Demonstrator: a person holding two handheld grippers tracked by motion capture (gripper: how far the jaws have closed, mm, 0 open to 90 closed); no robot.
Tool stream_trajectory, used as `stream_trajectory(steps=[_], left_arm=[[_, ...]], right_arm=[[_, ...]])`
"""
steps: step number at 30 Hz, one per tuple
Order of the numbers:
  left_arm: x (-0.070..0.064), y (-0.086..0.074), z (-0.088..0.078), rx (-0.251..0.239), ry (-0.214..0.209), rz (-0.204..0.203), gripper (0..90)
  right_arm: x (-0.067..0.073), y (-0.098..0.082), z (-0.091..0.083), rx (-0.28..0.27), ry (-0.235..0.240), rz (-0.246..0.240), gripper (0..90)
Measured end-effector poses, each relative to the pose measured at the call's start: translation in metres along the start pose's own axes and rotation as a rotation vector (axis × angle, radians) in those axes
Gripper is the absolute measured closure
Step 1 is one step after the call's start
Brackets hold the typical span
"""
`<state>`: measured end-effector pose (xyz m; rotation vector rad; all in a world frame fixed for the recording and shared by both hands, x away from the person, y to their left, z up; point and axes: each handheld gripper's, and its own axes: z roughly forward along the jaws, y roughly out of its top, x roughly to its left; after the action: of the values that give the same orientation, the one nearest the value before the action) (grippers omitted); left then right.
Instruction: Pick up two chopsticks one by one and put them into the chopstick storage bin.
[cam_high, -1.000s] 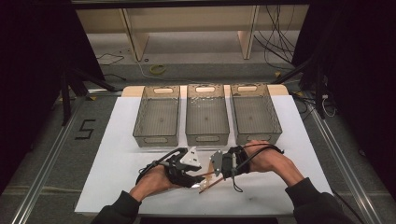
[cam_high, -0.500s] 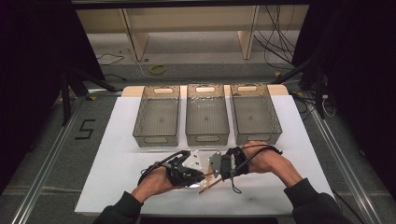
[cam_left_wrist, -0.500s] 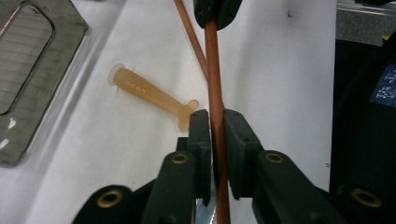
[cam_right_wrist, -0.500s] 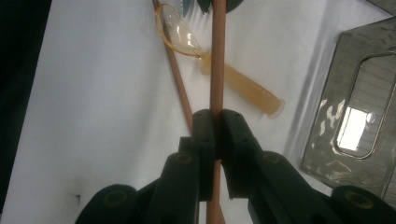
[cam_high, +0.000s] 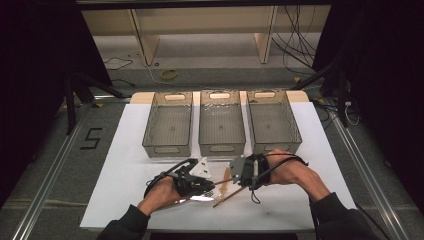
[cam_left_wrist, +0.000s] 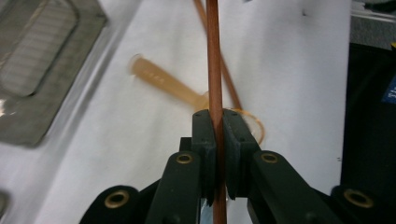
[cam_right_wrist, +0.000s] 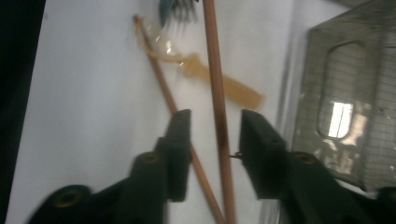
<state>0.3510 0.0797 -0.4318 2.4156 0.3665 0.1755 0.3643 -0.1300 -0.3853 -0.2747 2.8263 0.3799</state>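
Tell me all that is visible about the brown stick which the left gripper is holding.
The brown stick is a thin, straight, round rod, reddish brown, wood by its look. The left gripper is shut on it, both pads pressing its sides. It also runs between the jaws of the right gripper, which have just been opening and stand apart from it. It is held above the white table, over a second, similar stick and an amber plastic spoon.

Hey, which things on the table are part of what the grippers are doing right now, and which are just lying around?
In hand:
stick, clamped in the shut left gripper
right gripper, whose jaws have just been opening, with the same stick loose between them

Lying about:
second stick on the table
spoon beside it
bins, three in a row behind
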Motion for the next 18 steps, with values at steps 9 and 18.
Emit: stream_trajectory(steps=[9, 18], left_arm=[[0.025, -0.016, -0.022, -0.052, 0.084, -0.095, 84.1], [0.047, -0.028, -0.044, -0.153, 0.17, -0.211, 84.1]], right_arm=[[0.002, -0.021, -0.017, -0.119, -0.038, 0.108, 43.6], [0.009, -0.04, -0.005, -0.125, -0.014, 0.17, 36.9]])
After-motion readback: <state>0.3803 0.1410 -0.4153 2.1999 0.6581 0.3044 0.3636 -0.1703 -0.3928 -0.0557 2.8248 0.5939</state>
